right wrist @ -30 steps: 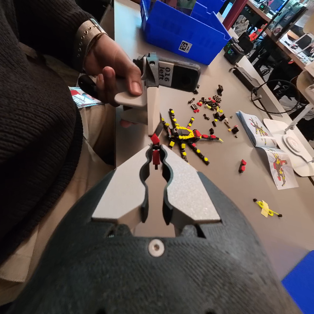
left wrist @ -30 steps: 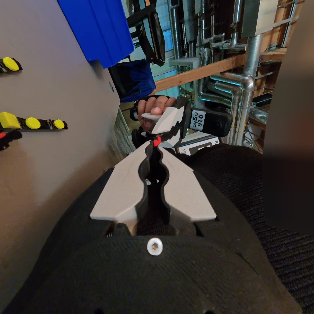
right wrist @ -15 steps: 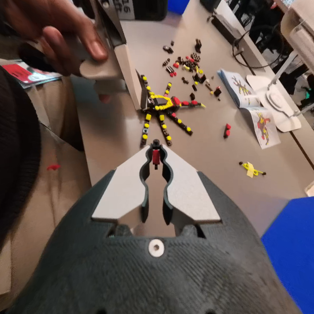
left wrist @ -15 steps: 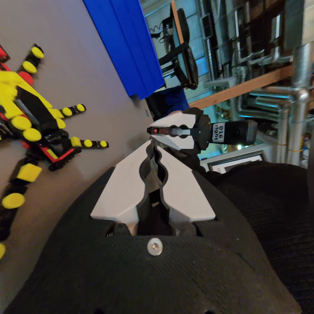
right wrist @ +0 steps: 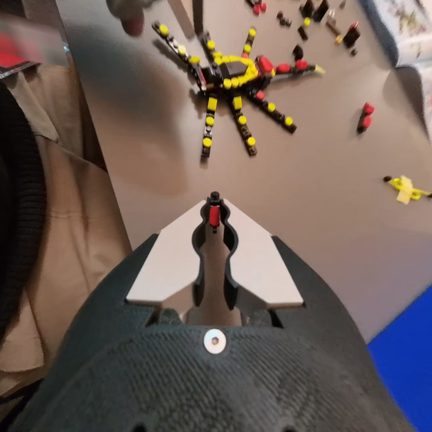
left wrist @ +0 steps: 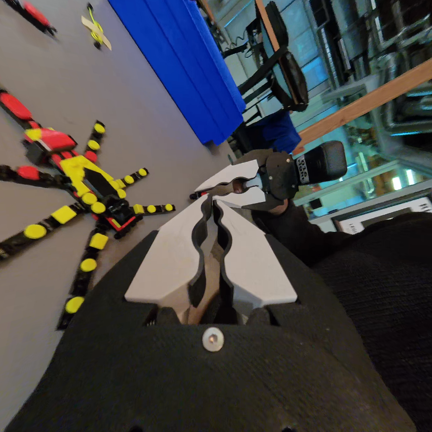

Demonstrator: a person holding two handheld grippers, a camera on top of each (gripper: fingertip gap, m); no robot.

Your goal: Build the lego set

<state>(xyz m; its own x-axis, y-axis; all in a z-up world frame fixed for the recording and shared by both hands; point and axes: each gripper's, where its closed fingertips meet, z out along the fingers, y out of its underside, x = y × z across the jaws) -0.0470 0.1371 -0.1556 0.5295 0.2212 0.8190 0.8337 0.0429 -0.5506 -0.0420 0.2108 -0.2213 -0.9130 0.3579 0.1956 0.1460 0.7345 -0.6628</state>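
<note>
The right claw point(right wrist: 214, 203) stays clenched on a small red-and-black piece point(right wrist: 214, 216), now apart from the left claw point(left wrist: 211, 203), which has pulled away, shut and empty. The piece looks ready to join the spider model point(right wrist: 236, 74) lying far ahead on the desk point(right wrist: 304, 222). Motion blur smears the model's studs; loose bricks at the far edge are cut off.

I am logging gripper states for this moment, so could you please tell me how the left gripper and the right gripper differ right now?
The right gripper is shut on a small red and black lego piece; the left gripper is shut with nothing visible between its fingers. The right gripper points across the table toward the spider-like lego model, which lies ahead; the left gripper has the model off to its left. Both have grey fingers with wavy black pads.
</note>
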